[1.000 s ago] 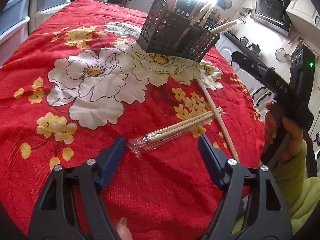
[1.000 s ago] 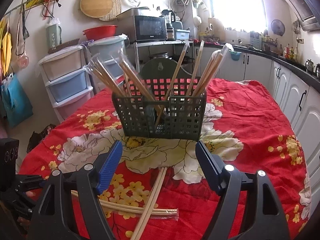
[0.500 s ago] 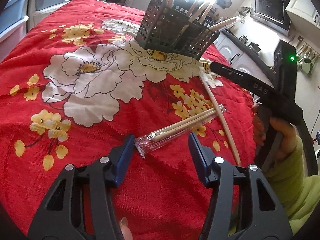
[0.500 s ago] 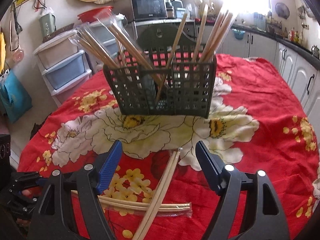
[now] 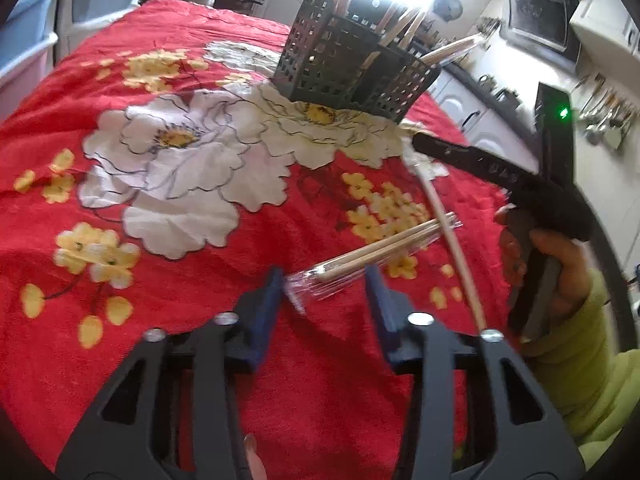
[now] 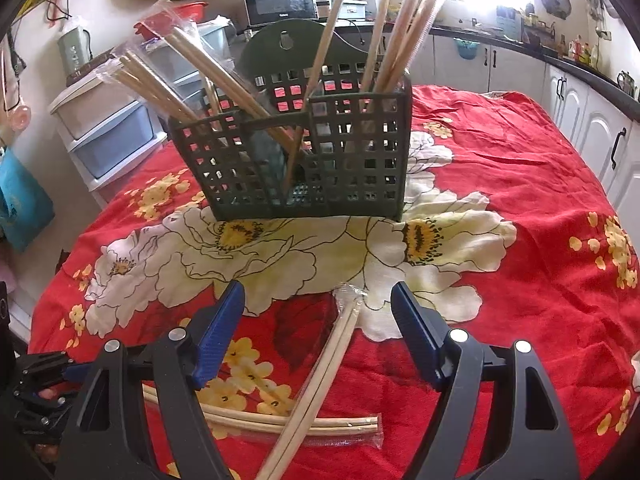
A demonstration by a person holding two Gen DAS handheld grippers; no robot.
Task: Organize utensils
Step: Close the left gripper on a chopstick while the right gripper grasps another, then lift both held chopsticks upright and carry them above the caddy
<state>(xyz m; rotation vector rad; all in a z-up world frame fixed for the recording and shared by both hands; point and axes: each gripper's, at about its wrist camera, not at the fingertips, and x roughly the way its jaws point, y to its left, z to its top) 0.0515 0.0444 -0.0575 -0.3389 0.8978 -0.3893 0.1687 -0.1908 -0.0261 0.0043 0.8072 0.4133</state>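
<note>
Left gripper (image 5: 326,286) jaws closing around the wrapped chopsticks (image 5: 376,254) near the caddy (image 5: 352,68), not yet pinching; slick wrapper may slip. Right gripper (image 6: 318,308) open

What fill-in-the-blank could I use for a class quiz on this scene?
1. The green basket stands on a ____ flowered cloth.
2. Two chopstick packs on the cloth lie ____ over each other.
3. The left gripper is closing around a pack wrapped in clear ____.

Missing: red; crossed; plastic
</note>
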